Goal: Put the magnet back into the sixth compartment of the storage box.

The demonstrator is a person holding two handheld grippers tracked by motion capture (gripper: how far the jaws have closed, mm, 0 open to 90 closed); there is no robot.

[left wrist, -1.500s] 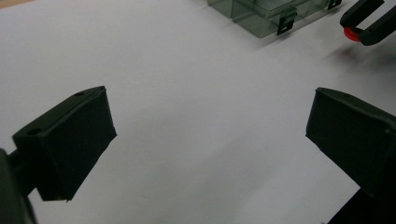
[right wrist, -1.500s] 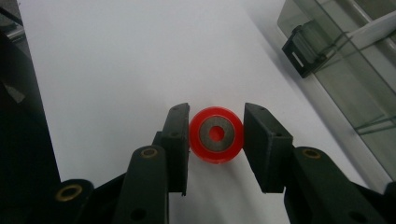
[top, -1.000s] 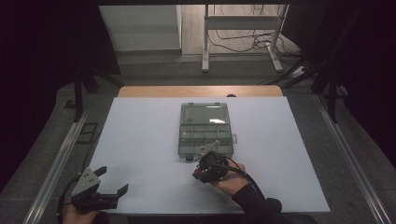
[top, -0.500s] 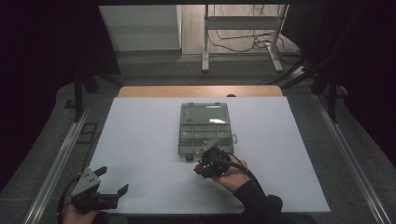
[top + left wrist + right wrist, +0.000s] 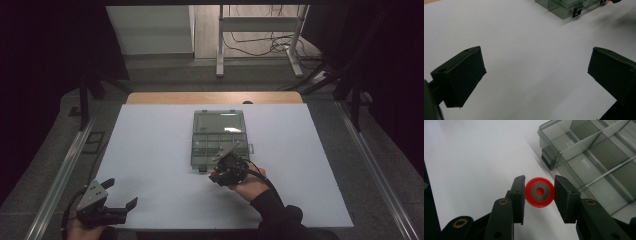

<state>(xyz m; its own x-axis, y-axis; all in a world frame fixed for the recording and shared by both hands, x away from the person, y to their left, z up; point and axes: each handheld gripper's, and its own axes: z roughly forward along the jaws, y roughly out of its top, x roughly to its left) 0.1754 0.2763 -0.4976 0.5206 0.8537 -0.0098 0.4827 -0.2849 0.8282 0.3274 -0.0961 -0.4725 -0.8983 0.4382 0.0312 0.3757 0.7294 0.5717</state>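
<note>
black two-jaw right gripper [image 5: 539,195] with brass-ringed screw holes; left gripper [image 5: 107,202] topped by grey plate; dark sleeve [image 5: 280,217] behind.

1. The open box [image 5: 220,141] lies on the table [image 5: 150,150], near its middle.
2. The box's lid [image 5: 219,121] lies flat behind its compartments, on the far side.
3. The right gripper [image 5: 226,167] is at the box's near edge, just in front of it, held by a hand [image 5: 247,185].
4. A ring [image 5: 539,192] sits between the right gripper's jaws, touching both, just beside the box's near corner.
5. The left gripper [image 5: 107,200] is well apart from the box, to its left and nearer the person, at the table's near left corner.
</note>
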